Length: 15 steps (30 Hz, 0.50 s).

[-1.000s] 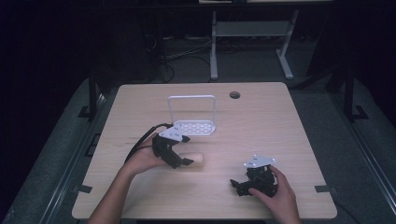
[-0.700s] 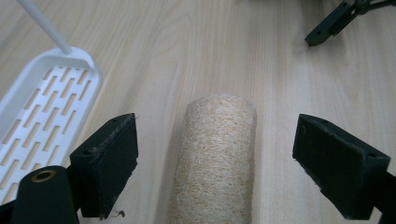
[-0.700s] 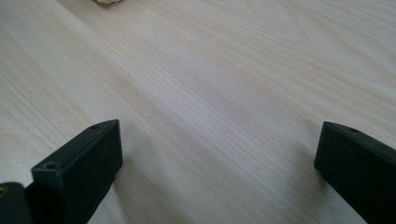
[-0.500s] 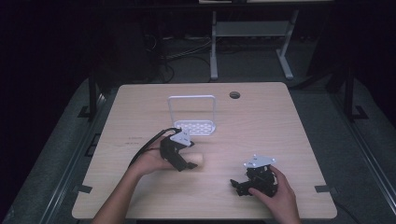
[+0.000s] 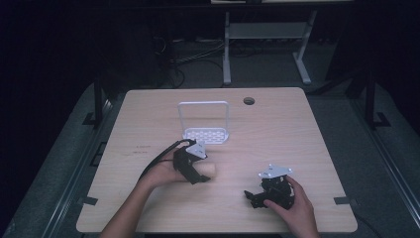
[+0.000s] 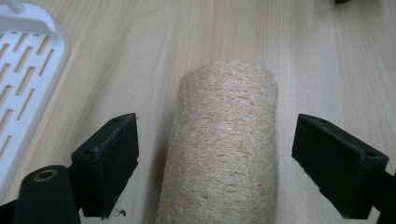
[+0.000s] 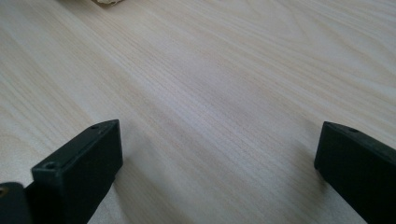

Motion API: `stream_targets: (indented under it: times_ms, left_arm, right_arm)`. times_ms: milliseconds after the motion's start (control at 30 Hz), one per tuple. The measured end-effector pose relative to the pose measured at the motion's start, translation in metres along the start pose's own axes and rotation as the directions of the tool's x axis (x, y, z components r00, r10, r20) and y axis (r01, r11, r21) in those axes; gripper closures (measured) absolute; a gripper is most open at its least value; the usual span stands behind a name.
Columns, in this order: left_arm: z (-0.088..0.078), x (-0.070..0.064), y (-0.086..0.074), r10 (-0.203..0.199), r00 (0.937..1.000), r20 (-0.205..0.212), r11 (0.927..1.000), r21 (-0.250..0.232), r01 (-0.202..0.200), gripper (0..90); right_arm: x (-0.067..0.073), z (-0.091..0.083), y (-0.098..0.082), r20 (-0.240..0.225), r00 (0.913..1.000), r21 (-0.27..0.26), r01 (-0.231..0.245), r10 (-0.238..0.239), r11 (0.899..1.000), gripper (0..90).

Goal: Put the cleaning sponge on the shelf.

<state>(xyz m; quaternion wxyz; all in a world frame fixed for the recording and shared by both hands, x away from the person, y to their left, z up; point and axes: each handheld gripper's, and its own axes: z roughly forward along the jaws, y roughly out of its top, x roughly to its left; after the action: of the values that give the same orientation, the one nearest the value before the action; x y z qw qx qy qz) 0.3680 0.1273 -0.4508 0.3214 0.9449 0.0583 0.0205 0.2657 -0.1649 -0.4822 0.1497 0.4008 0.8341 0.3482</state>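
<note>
A pale fibrous loofah roll (image 6: 219, 144) lies flat on the wooden table (image 5: 277, 134). My left gripper (image 6: 229, 158) is open, one jaw on each side of the roll with a gap to both. From above, the left gripper (image 5: 194, 171) covers most of the loofah roll (image 5: 208, 171), just in front of a white perforated rack (image 5: 207, 134). My right gripper (image 7: 215, 163) is open over bare wood with nothing between its jaws. In the high view the right gripper (image 5: 255, 197) rests near the table's front right.
The white rack has an upright loop handle (image 5: 203, 105); its slotted base (image 6: 21, 88) lies to the left of the roll. A round cable hole (image 5: 248, 100) sits at the table's back. A metal stand (image 5: 267, 34) is on the floor behind the table.
My left gripper has slid slightly right and forward along the loofah roll. The right gripper has stayed in place.
</note>
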Motion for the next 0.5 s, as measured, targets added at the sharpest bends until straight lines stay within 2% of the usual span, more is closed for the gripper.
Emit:
stream_targets:
  times_ms: [267,333,500]
  left_arm:
    - [0.0046,-0.0016,0.0001,0.009,1.0,-0.002,0.9998,0.016,-0.009,18.1]
    - [0.0041,-0.0015,-0.0001,0.019,0.9998,-0.006,0.9996,0.021,-0.019,22.4]
    - [0.0044,-0.0016,-0.001,0.013,0.9999,0.009,0.9997,0.022,-0.014,30.1]
  right_arm:
    - [0.0001,0.0,0.0,0.0,1.0,0.0,-0.001,0.001,1.0,0.6]
    - [0.0,0.0,0.0,0.0,1.0,0.0,-0.001,0.001,1.0,0.6]
    - [0.0001,-0.0001,0.0,-0.001,1.0,0.0,-0.001,0.001,1.0,0.6]
